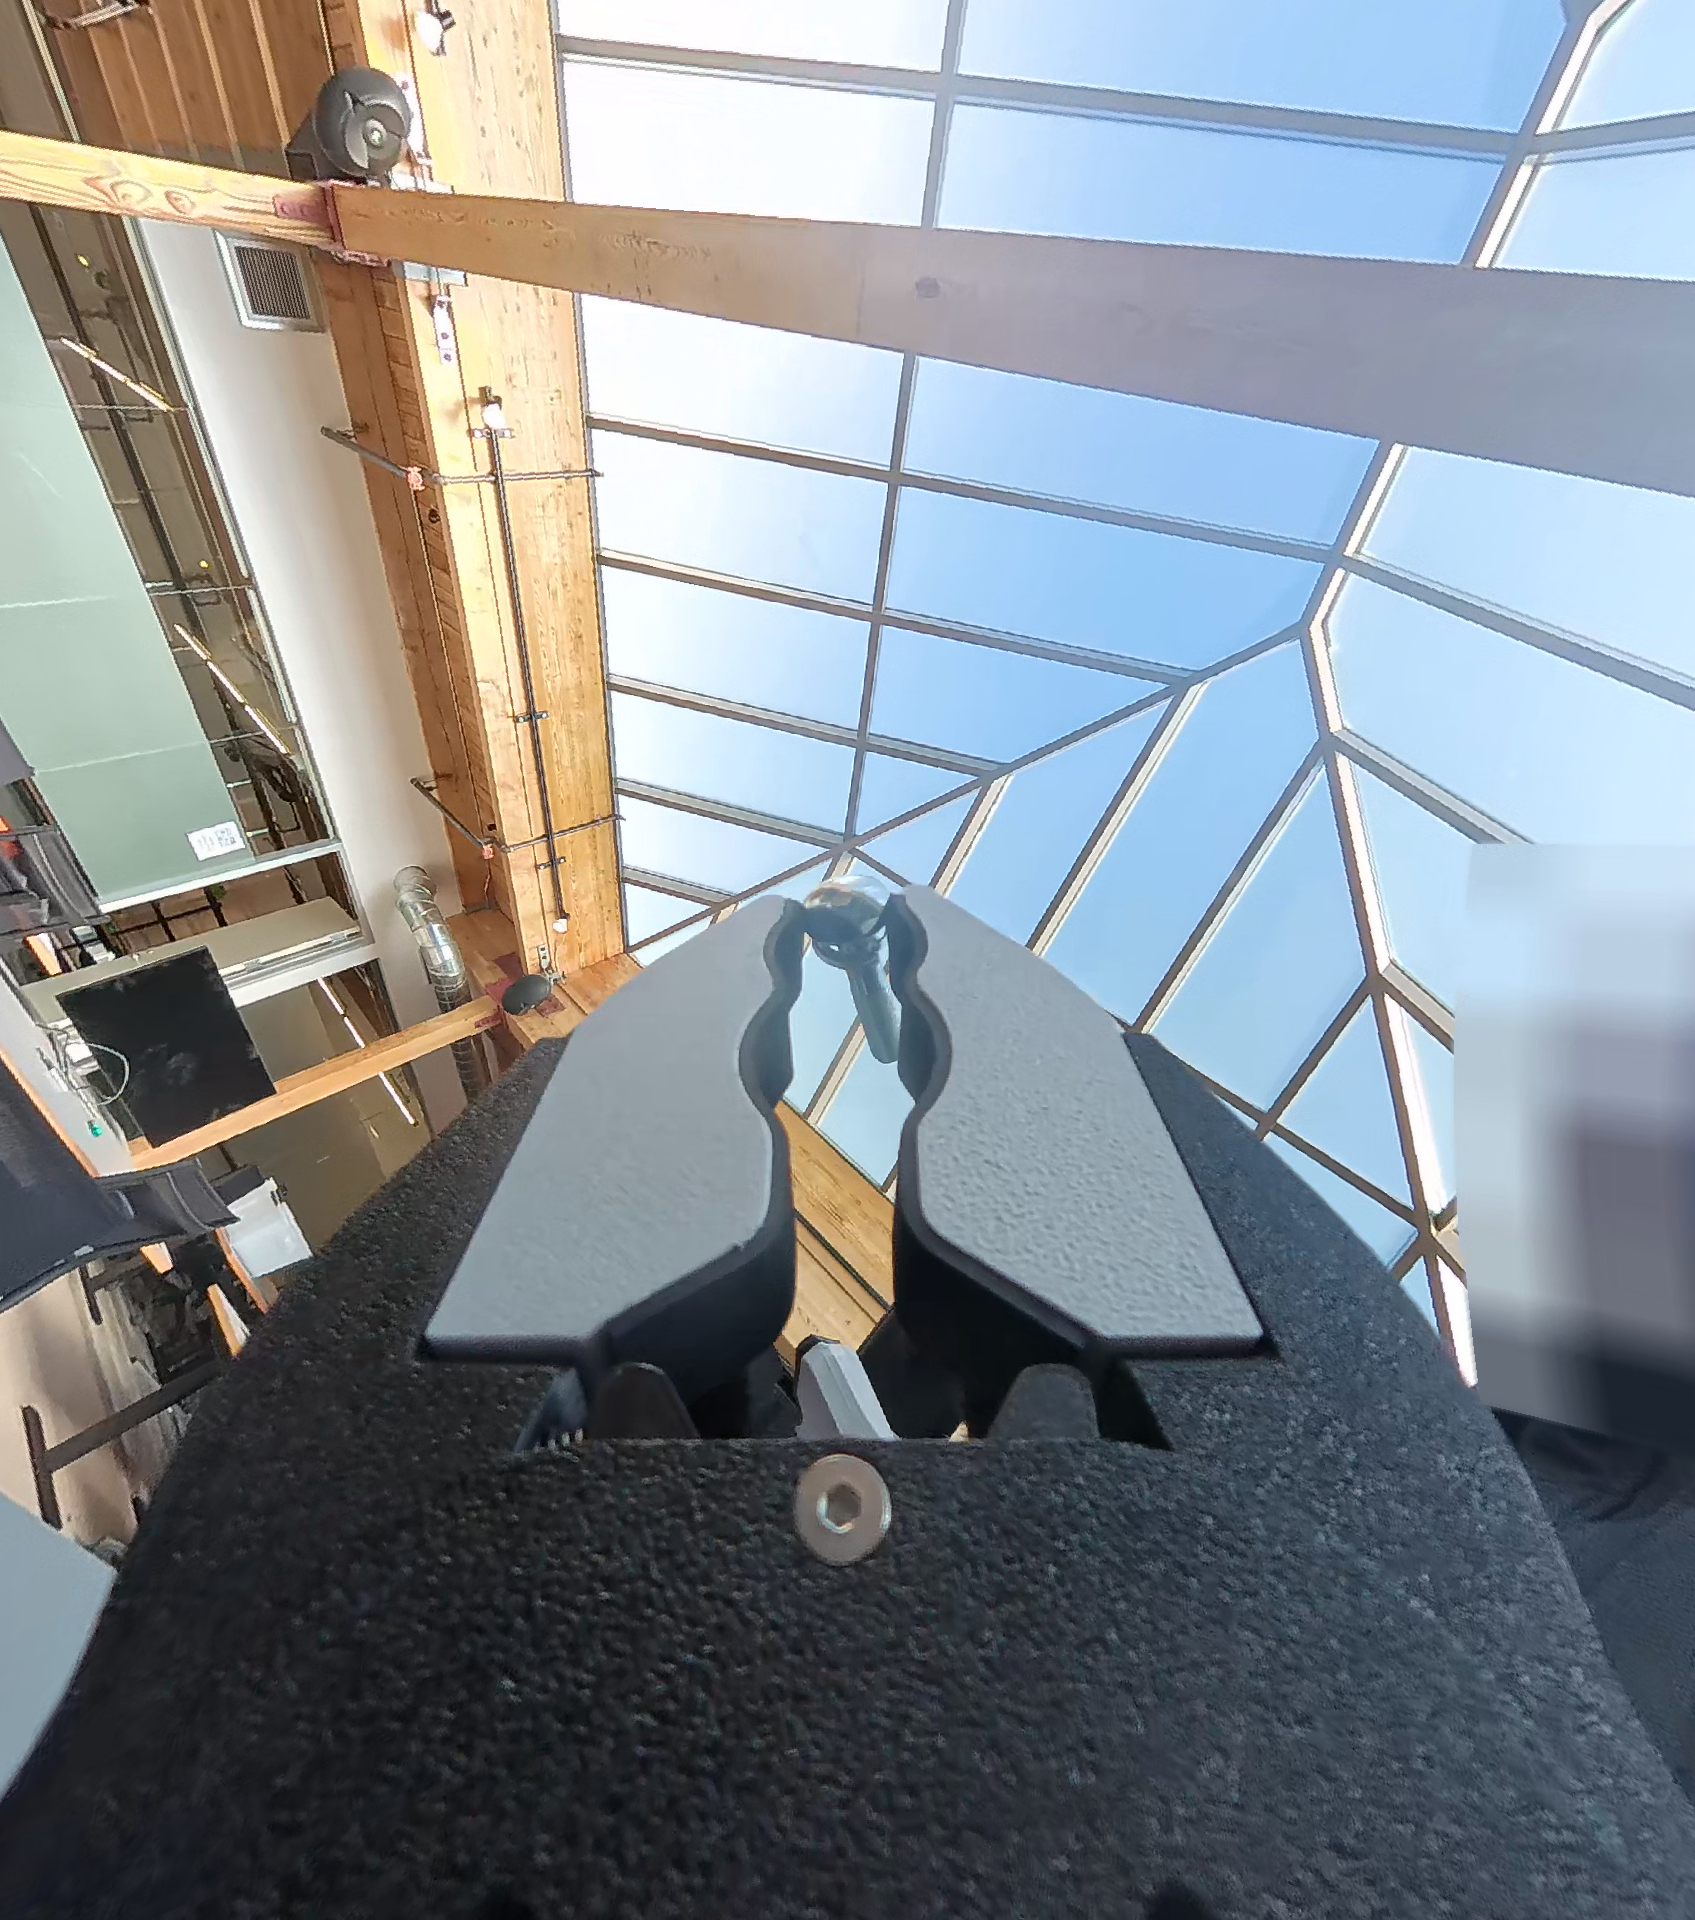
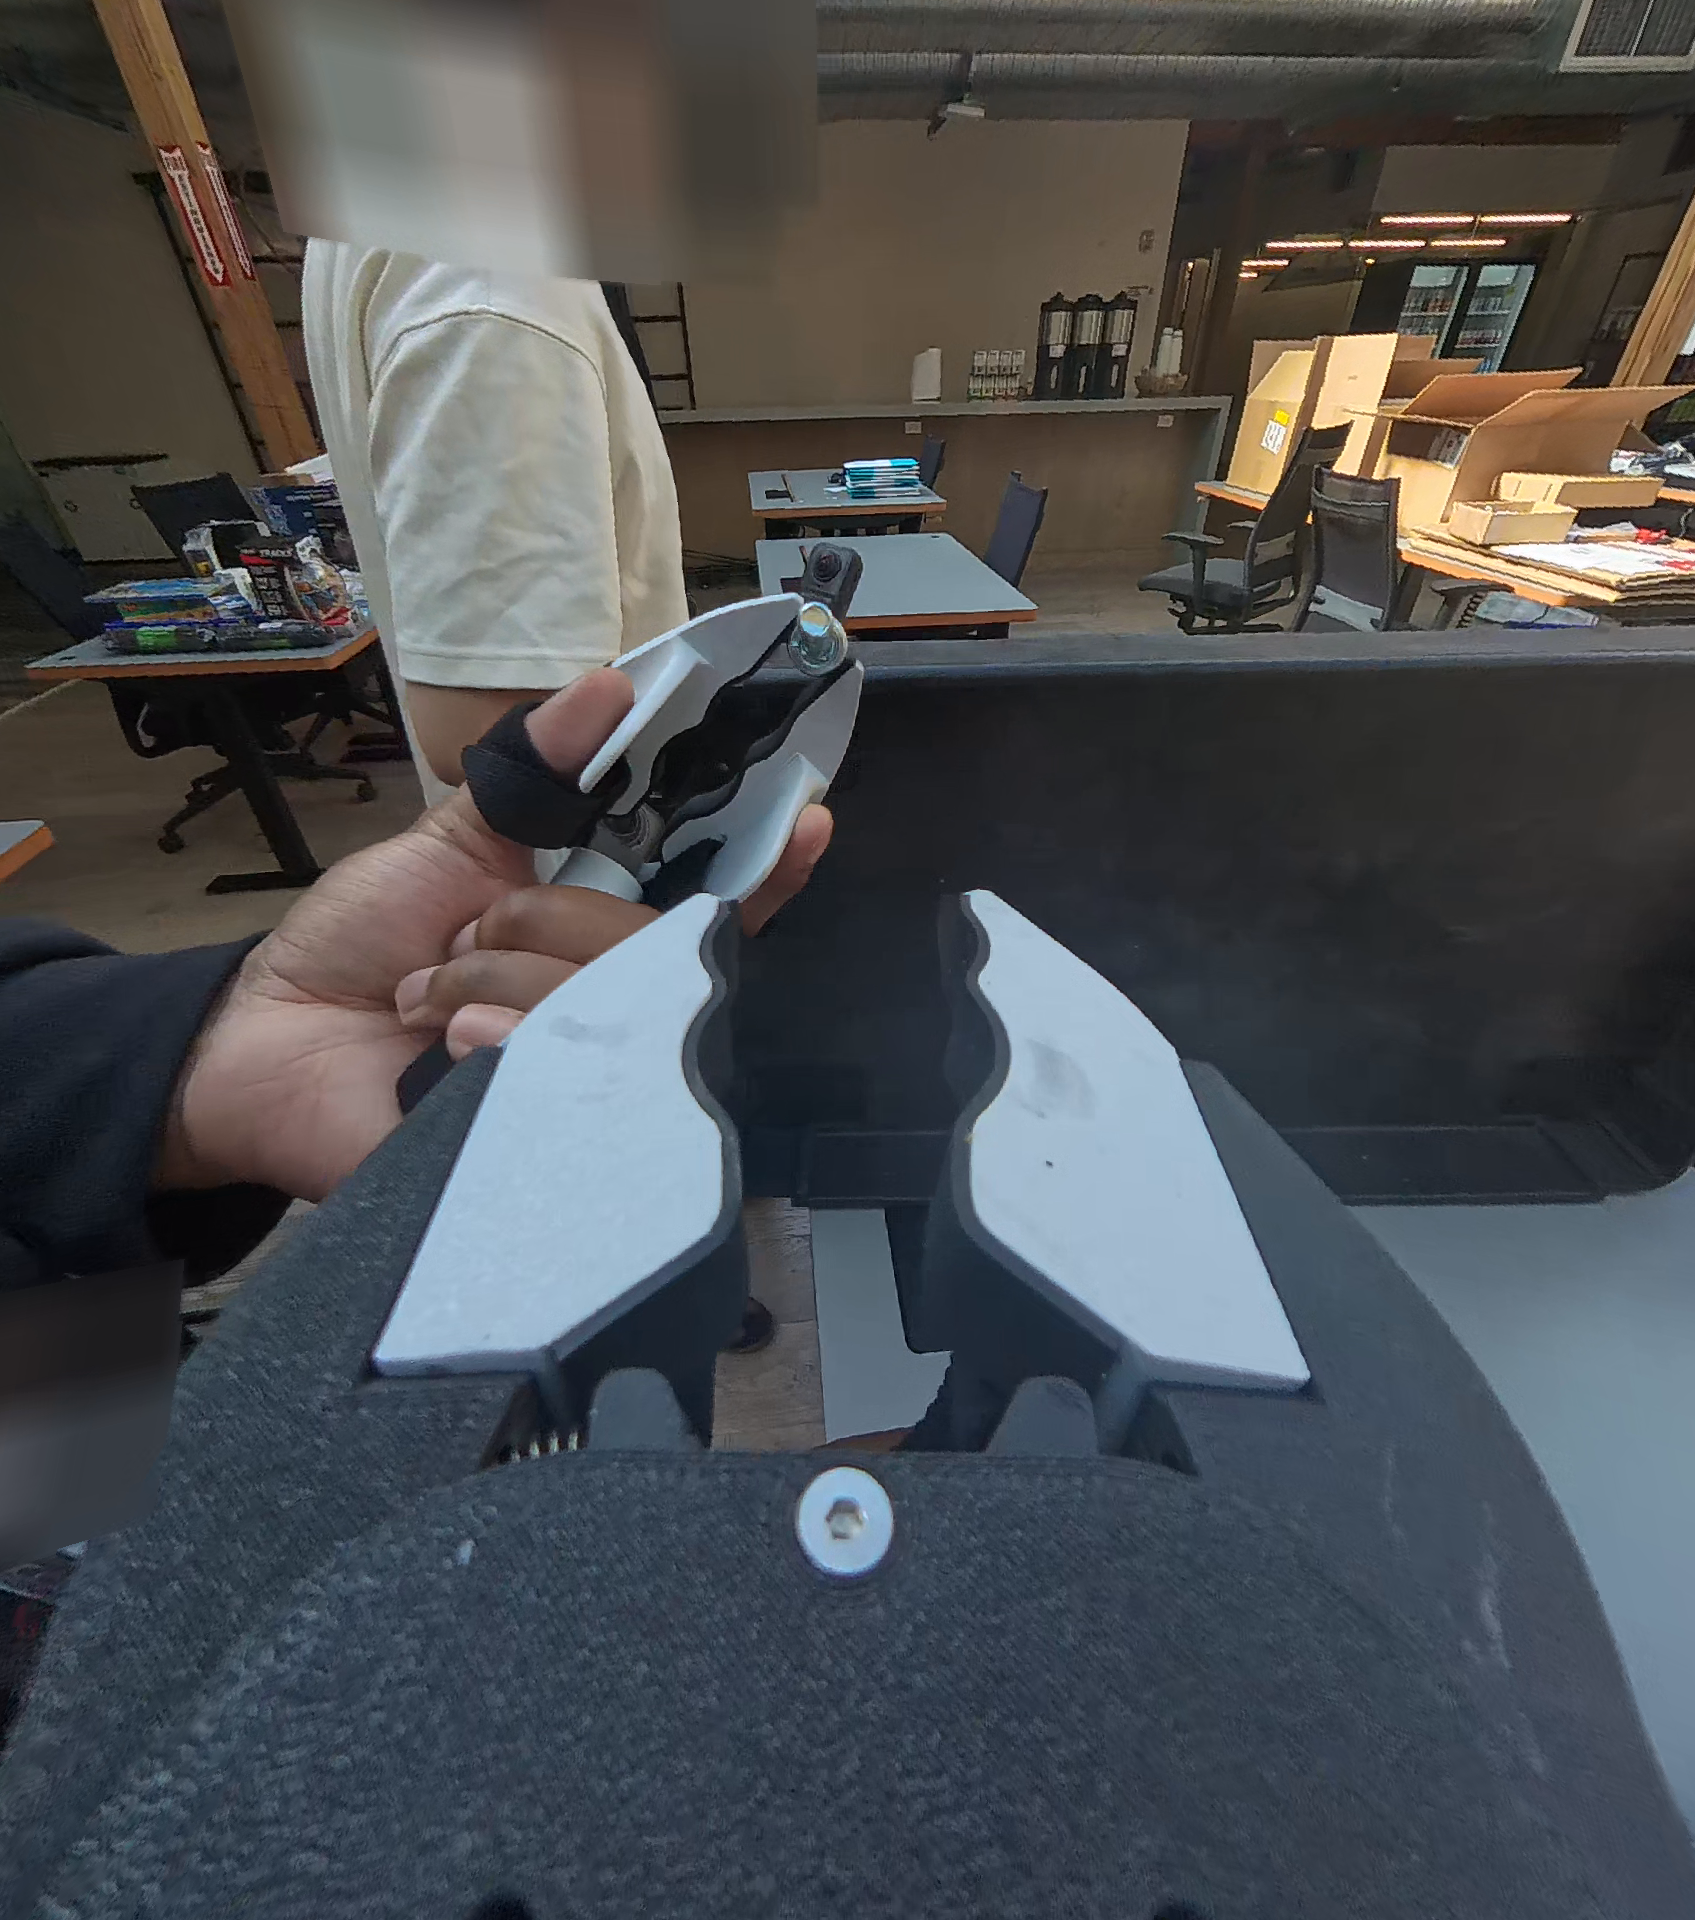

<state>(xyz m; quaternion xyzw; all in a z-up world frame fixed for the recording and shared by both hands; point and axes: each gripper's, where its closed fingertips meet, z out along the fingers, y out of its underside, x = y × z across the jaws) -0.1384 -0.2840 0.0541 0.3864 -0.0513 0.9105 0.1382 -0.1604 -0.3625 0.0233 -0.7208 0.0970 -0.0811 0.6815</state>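
Bolt [image 1: 845, 914] sits pinched at the tips of our left gripper [image 1: 843, 920], shank angled toward five o'clock, raised against the skylight [image 1: 1134, 582]. From our right gripper [image 2: 841, 920], jaws apart and holding nothing, we see that bolt at twelve o'clock, a hand [image 2: 344, 997] at nine, a black bin [image 2: 1342, 883] behind.

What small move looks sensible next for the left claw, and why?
Probably tilt the left claw back down, keeping it closed. It pinches a metal bolt only at its tips and points up at the skylight, while the right claw sits open and empty.
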